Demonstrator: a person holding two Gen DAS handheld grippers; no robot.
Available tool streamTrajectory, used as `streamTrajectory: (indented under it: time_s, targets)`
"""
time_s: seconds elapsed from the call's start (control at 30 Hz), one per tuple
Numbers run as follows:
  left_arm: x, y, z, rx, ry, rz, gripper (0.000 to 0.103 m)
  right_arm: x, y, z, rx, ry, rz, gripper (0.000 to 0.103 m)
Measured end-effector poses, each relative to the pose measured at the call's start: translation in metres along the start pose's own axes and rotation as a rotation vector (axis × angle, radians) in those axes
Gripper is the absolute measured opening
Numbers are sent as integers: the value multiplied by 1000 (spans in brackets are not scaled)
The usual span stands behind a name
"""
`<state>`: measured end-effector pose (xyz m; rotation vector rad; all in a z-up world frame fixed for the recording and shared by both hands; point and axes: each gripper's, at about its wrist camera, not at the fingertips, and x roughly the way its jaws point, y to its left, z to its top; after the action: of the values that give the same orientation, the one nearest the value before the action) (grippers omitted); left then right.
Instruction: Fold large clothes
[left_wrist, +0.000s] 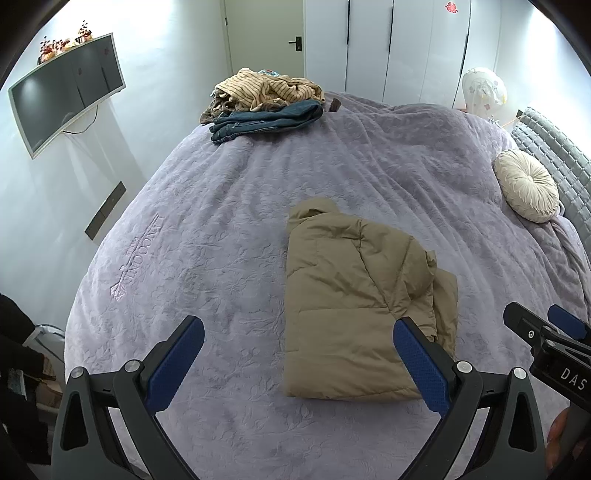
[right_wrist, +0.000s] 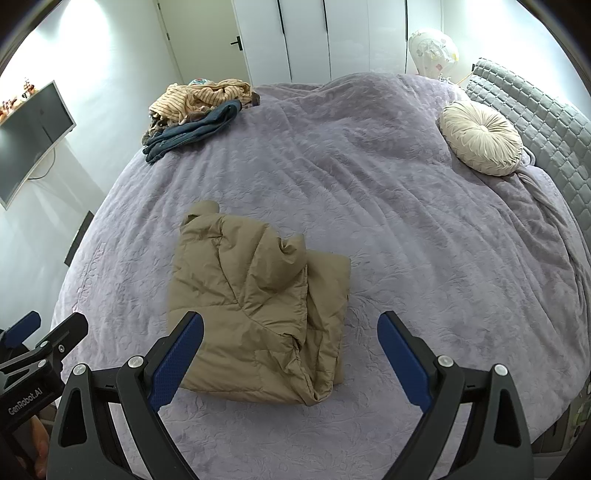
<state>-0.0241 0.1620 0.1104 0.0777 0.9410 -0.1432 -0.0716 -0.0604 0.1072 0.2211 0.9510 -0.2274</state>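
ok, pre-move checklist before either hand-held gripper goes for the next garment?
1. Left hand-held gripper open and empty: ok.
2. Right hand-held gripper open and empty: ok.
3. Tan puffer jacket folded into a compact bundle on the purple bedspread: ok, though one layer sticks out along its right edge.
4. Both grippers clear of the jacket: ok, neither touches it.
5. Next garments available: ok, an unfolded pile of striped cloth over jeans sits at the far end of the bed.
6. Bare bedspread between jacket and pile for spreading: ok.
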Motion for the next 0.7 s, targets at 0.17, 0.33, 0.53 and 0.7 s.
streamTrajectory:
  time_s: [0.17, 0.33, 0.53, 0.7]
  targets:
    - [-1, 0, -1, 3, -3, 5, 103, 0, 0, 1, 1, 1, 0, 96]
    - [1, -2, -1, 9, -7, -3, 103, 0, 0, 1, 2, 0, -1, 96]
    - [1, -3, -1, 10, -18, 12, 103, 0, 0, 1, 2, 4, 0, 96]
    - [2, -4, 0, 8, -13, 1, 103, 4, 1, 0, 0, 7, 2, 96]
